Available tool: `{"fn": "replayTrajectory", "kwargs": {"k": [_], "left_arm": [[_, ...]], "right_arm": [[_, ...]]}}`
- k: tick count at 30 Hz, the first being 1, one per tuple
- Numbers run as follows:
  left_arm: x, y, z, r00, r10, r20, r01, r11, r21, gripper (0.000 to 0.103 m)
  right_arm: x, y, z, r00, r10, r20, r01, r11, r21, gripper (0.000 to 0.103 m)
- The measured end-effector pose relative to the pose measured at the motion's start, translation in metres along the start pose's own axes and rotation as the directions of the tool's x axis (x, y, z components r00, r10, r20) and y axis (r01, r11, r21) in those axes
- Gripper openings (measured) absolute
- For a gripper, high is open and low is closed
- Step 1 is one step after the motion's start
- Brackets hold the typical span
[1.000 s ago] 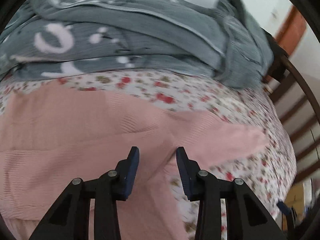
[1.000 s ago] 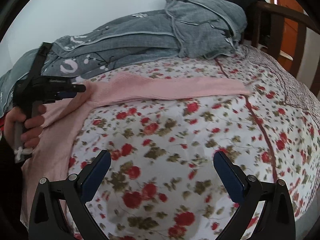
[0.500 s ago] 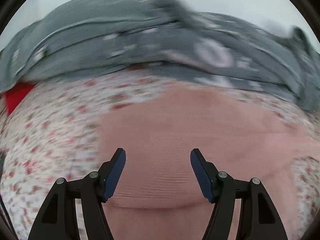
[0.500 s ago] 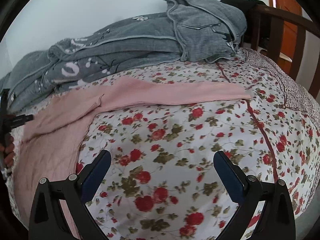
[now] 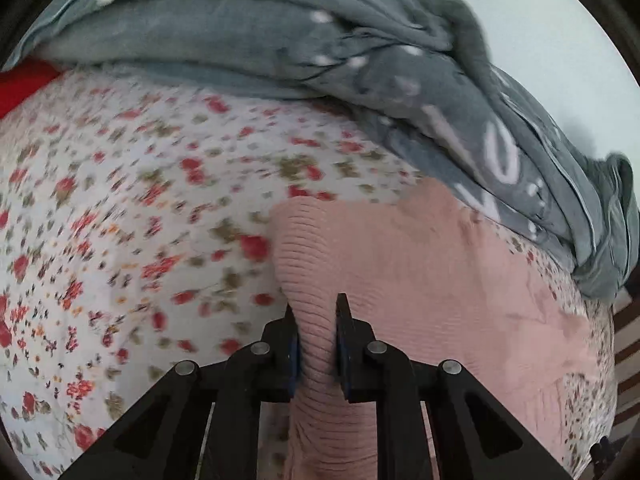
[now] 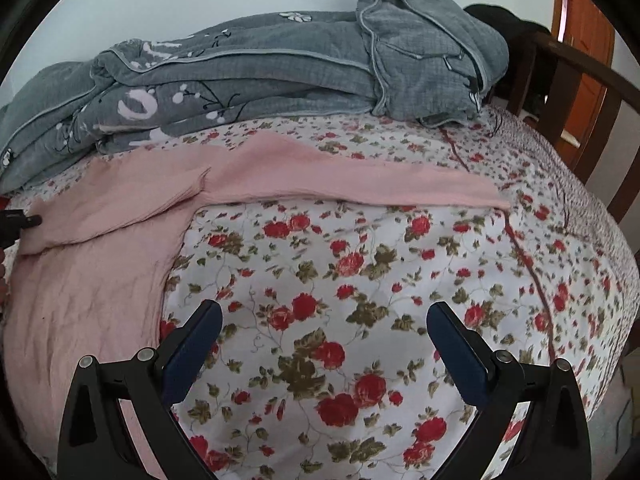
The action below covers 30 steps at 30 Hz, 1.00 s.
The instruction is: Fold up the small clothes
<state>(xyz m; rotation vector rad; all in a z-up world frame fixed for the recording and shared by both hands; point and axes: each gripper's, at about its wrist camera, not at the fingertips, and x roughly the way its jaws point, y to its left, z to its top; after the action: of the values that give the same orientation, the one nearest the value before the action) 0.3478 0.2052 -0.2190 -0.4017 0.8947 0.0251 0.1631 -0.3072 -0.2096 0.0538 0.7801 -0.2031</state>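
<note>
A pink knit sweater (image 5: 420, 264) lies flat on a flowered bedspread (image 5: 132, 220). My left gripper (image 5: 314, 312) is closing on the sweater's ribbed left edge, and the fabric is pinched between its jaws. In the right wrist view the same sweater (image 6: 100, 272) lies at the left, one sleeve (image 6: 360, 180) stretched out to the right across the bed. My right gripper (image 6: 324, 320) hovers open over bare bedspread (image 6: 360, 264), right of the sweater's body, with nothing between its fingers. The tip of the left gripper (image 6: 20, 222) shows at the far left edge.
A rumpled grey quilt (image 6: 280, 72) with white flowers is heaped along the far side of the bed by the wall. Dark wooden bed rails (image 6: 600, 92) rise at the right. Something red (image 5: 24, 80) shows at the left edge.
My left gripper swept left across the sweater to its left edge, opened wide on the way, then closed on the ribbed fabric. The right gripper shifted slightly and stayed open.
</note>
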Motion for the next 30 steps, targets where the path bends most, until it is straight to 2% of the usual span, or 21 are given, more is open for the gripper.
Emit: {"fn": "replayTrajectory", "kwargs": {"k": [2, 5, 6, 7, 10, 12, 14, 17, 19, 22, 26, 30], "left_arm": [[0.008, 0.004, -0.002, 0.999, -0.015, -0.032, 0.015, 1.0, -0.003, 0.02], [-0.002, 0.005, -0.002, 1.0, 0.029, -0.012, -0.029, 1.0, -0.006, 0.045], [-0.008, 0.005, -0.002, 0.998, 0.061, 0.004, -0.061, 0.998, -0.015, 0.058], [-0.014, 0.004, -0.002, 0.996, 0.083, 0.025, -0.083, 0.996, -0.019, 0.063], [-0.029, -0.005, -0.004, 0.988, 0.126, 0.085, -0.128, 0.992, 0.018, 0.063], [-0.038, -0.016, -0.005, 0.979, 0.165, 0.118, -0.171, 0.984, 0.045, 0.063], [-0.044, -0.026, -0.005, 0.973, 0.182, 0.144, -0.193, 0.979, 0.06, 0.064], [-0.051, -0.038, -0.007, 0.964, 0.21, 0.165, -0.224, 0.972, 0.074, 0.065], [-0.054, -0.044, -0.006, 0.957, 0.227, 0.18, -0.24, 0.969, 0.055, 0.065], [-0.058, -0.046, -0.004, 0.96, 0.212, 0.183, -0.218, 0.976, 0.009, 0.065], [-0.056, -0.049, -0.003, 0.965, 0.188, 0.185, -0.188, 0.982, -0.022, 0.065], [-0.045, -0.055, -0.004, 0.964, 0.215, 0.156, -0.218, 0.976, 0.002, 0.065]], "right_arm": [[0.003, 0.0, 0.003, 1.0, -0.005, 0.002, 0.005, 1.0, 0.001, 0.101], [0.012, -0.008, 0.009, 1.0, -0.007, -0.003, 0.007, 1.0, 0.003, 0.101], [0.014, -0.014, 0.012, 1.0, -0.025, 0.006, 0.025, 1.0, 0.004, 0.101], [0.016, -0.019, 0.015, 0.999, -0.038, 0.015, 0.038, 0.999, 0.007, 0.101], [0.023, -0.046, 0.025, 0.997, -0.066, 0.046, 0.064, 0.997, 0.042, 0.1], [0.031, -0.067, 0.03, 0.996, -0.07, 0.051, 0.066, 0.995, 0.075, 0.092], [0.048, -0.09, 0.036, 0.998, -0.064, 0.027, 0.061, 0.991, 0.121, 0.069], [0.08, -0.127, 0.042, 0.999, -0.018, -0.031, 0.025, 0.974, 0.226, 0.043], [0.095, -0.142, 0.045, 0.998, 0.037, -0.043, -0.023, 0.959, 0.282, 0.042], [0.11, -0.153, 0.051, 0.996, 0.076, -0.041, -0.059, 0.945, 0.322, 0.042], [0.124, -0.162, 0.066, 0.994, 0.09, -0.059, -0.064, 0.934, 0.35, 0.042], [0.14, -0.178, 0.076, 0.992, 0.095, -0.087, -0.05, 0.906, 0.419, 0.042]]}}
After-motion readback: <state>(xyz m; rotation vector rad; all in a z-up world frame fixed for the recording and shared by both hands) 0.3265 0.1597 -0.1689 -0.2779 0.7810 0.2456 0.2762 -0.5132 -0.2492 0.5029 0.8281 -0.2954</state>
